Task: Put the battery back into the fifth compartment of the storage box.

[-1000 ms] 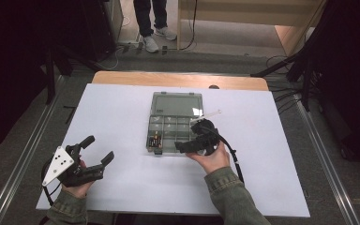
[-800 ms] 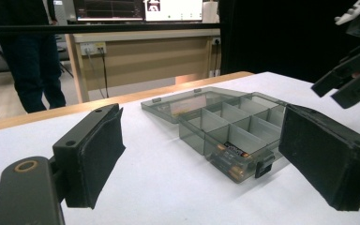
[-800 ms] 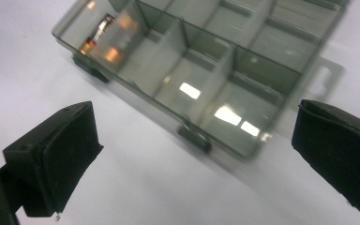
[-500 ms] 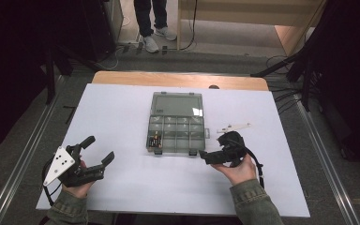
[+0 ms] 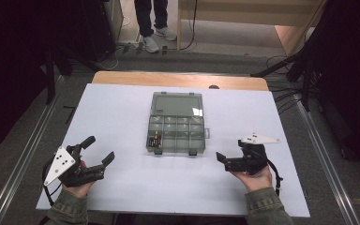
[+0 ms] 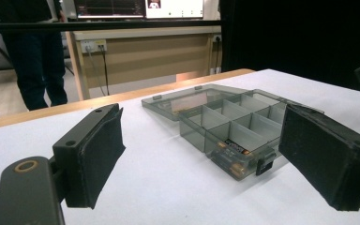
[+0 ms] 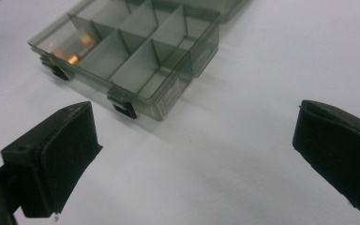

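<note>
Left gripper [image 5: 104, 165] rests low on the white table [image 5: 122, 108], jaws spread wide, holding nothing; the organizer box [image 5: 176, 135] sits ahead and to its right, well apart; lid [image 5: 176, 104] lies flat open behind the tray; batteries [image 5: 156, 140] sit in the compartment at the corner nearest this gripper; the box looks like thin clear plastic, light, stiff, slick, likely to skid if pushed; best hold probably a side wall or the lid's free edge, latches [image 7: 123, 107] too small; right gripper [image 5: 221, 161] right of box, near it, jaws apart, empty.
</note>
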